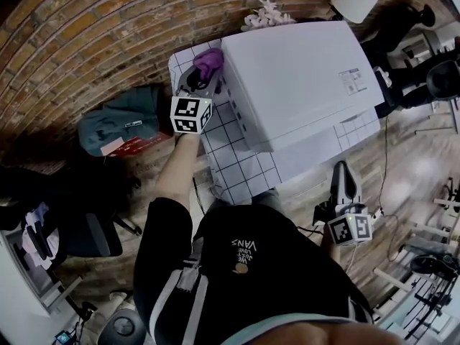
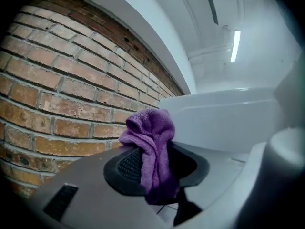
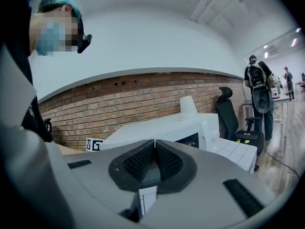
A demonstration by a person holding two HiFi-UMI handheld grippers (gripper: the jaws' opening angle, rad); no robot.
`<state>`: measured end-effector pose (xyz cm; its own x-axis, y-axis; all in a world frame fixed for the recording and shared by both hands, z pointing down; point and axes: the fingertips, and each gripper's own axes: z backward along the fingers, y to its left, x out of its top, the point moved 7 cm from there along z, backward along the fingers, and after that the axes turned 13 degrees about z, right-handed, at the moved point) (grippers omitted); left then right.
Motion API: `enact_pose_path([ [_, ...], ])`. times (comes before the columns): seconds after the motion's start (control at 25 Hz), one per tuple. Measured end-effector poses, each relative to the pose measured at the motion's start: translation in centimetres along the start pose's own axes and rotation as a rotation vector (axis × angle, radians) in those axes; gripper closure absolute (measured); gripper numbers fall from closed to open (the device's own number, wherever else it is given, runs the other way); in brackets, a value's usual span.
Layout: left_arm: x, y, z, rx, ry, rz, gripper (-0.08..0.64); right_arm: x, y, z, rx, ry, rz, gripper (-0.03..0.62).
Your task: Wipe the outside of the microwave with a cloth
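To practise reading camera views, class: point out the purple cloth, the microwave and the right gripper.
purple cloth (image 2: 151, 132): left gripper view, on its bunched top above the jaws.
microwave (image 1: 302, 77): head view, on its flat white top.
right gripper (image 3: 154, 144): right gripper view, where its shut jaws meet.

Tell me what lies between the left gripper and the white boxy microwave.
Only the purple terry cloth, pinched in the left gripper's jaws; the left gripper view shows it before the white microwave.
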<state>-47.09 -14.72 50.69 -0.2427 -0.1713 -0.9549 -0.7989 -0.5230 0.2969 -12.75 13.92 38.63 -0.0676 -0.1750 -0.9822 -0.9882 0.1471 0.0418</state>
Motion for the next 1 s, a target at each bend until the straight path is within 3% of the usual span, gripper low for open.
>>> enact_pose_path([
  [0.24,-1.5,-1.9,2.4,-0.034,0.013,0.018,0.419,0.2,0.3,-0.9,0.034,-0.012,0.001,0.589],
  [0.52,-6.0,-8.7,8.7,-0.147,0.072,-0.009,0.419,-0.2,2.0,-2.1,0.095,-0.011,-0.011,0.589],
  [0.8,-9.5,-14.7,13.3,-0.250,0.138,0.005,0.419,-0.8,2.9,-1.7,0.103,-0.003,-0.020,0.589],
  [1.0,-11.1,-16.3,14.8,-0.266,0.168,0.034,0.419,-1.1,3.0,-1.0,0.095,0.002,-0.020,0.589],
])
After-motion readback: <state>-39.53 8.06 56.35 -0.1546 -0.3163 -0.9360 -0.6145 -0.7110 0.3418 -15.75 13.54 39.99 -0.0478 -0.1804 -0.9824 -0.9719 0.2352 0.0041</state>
